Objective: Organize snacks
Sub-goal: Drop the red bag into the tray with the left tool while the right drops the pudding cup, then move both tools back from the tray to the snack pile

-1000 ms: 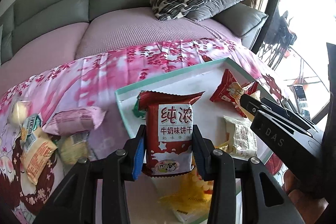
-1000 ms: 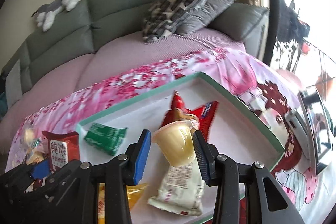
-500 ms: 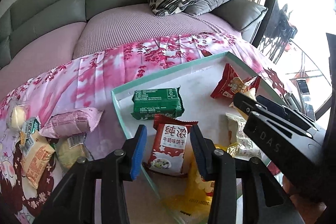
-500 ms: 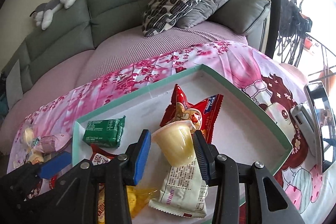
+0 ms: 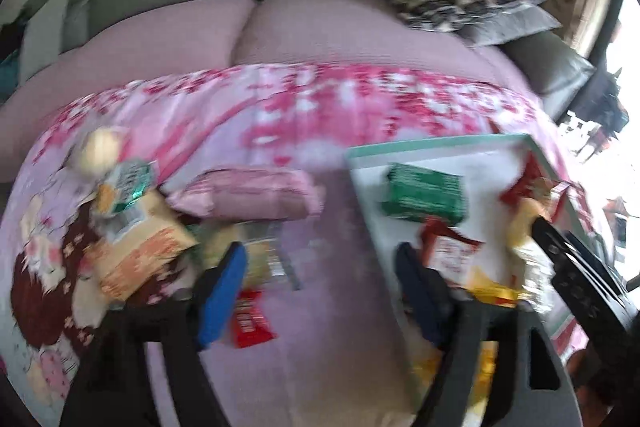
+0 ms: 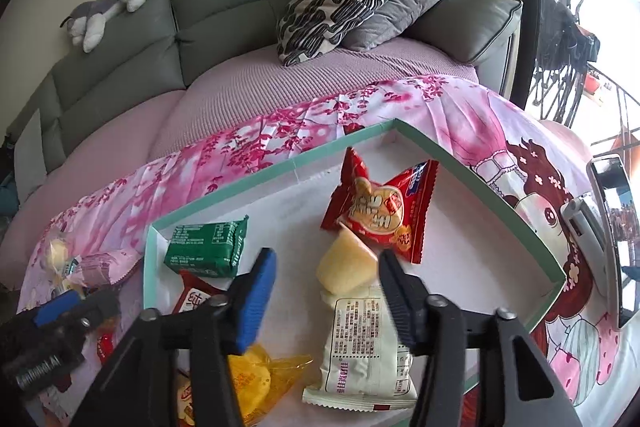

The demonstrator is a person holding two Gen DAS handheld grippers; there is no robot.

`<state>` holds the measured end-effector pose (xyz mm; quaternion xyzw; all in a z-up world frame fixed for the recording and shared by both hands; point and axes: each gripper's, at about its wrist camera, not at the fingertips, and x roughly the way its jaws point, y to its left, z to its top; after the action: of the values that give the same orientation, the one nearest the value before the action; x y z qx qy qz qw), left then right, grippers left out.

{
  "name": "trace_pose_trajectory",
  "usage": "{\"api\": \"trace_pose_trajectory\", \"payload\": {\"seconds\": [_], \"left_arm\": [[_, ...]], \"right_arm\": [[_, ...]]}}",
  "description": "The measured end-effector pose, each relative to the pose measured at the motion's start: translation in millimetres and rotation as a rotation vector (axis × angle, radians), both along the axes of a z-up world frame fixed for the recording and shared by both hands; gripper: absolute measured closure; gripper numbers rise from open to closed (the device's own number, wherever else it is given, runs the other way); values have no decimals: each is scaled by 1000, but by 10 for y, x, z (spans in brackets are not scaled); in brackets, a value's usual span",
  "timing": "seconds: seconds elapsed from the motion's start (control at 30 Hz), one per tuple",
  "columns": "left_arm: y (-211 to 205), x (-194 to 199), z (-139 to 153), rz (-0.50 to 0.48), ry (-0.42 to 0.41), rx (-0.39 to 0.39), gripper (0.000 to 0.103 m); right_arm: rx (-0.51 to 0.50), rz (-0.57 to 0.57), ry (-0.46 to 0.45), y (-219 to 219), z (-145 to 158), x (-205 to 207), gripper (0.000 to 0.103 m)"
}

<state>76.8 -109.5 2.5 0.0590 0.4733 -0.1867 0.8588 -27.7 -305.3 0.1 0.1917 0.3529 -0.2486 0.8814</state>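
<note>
My left tongs point(image 5: 320, 283) are spread wide w/ nothing between them, over the pink sheet point(image 5: 320, 115) just left of the tray's point(image 6: 224, 189) left edge; view's blurry. Loose snacks lie on the sheet at left: pink packet point(image 5: 248, 193), small red bar point(image 5: 250, 323). In the tray, green pack point(image 6: 206, 245) near the back-left corner, red bag point(image 6: 378, 211) mid. My right tongs point(image 6: 326, 295) are spread too, either side of the jelly cup point(image 6: 346, 267), not pinching it; white packet point(image 6: 368, 347) at the front edge.

Shallow white cardboard tray with mint-green rim point(image 6: 460, 167), resting on the pink floral cloth. Inside: green rectangular foil packet point(image 6: 206, 244) flat at far left, red crimped snack bag point(image 6: 380, 209) further right, pale yellow jelly cup point(image 6: 347, 267) tipped on its side, white printed wrapper point(image 6: 366, 351) nearest, yellow transparent pouch point(image 6: 256, 379) near left.
</note>
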Motion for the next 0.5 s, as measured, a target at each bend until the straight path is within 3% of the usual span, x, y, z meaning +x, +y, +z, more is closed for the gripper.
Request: {"api": "trace_pose_trajectory", "payload": {"seconds": [0.13,0.2,0.33,0.5], "left_arm": [[207,87,-28,88,-20,21,9],[288,119,-31,120,-28,26,7],[379,159,-40,159,-43,49,0],[398,151,-19,160,-57,39,0]], "right_arm": [[8,7,8,16,-43,27,8],[12,14,9,28,-59,38,0],[4,32,19,71,-81,72,0],[10,45,18,108,-95,88,0]]}}
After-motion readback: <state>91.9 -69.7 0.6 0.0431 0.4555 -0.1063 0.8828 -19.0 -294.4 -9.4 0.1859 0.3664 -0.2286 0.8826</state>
